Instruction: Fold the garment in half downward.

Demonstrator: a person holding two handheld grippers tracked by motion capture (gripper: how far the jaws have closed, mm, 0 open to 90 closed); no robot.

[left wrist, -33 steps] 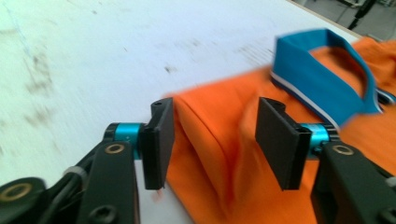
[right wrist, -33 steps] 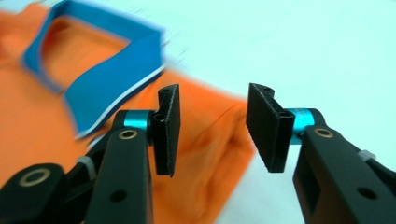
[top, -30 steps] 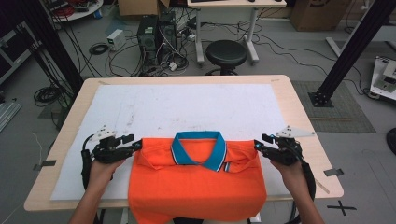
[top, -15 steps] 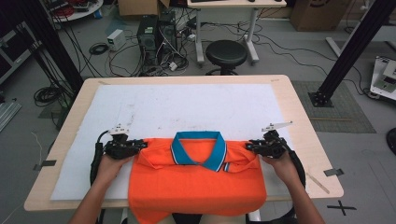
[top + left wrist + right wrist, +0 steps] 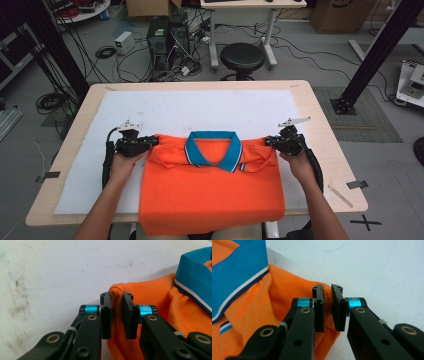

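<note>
**Both shoulder corners of the polo shirt pinched**

An orange knit polo shirt with a blue collar [image 5: 212, 190] is seen lying flat on a white sheet [image 5: 200, 107] that covers a pale wooden table [image 5: 327, 145]. The collar end is turned away from the person; the lower hem is draped over the near edge of the table.

Left gripper [image 5: 150, 142]: held low at the shirt's left shoulder corner, jaws pointed inward toward the collar. In the left gripper view the jaws have just been closing, and a ridge of orange fabric [image 5: 117, 312] is clamped between the two black pads [image 5: 106, 315]. The fold is bunched upward and stands a little proud of the pad tips. Bare white sheet is noted ahead of and to the left of the jaws; the blue collar with its white stripe [image 5: 196, 281] is noted to the right, apart from the pads.

Right gripper [image 5: 270, 141]: held at the opposite shoulder corner, jaws pointed inward. In the right gripper view the jaws have likewise just been closing, and a thinner pinch of orange cloth [image 5: 327, 302] is gripped between the pads [image 5: 319, 310]. The collar is seen to the left of these jaws, bare sheet ahead and to the right.

The shirt body is spread between the two grippers, lightly creased just below the collar. Both hands [image 5: 125, 162] are rested close to the sheet behind the grippers.
</note>
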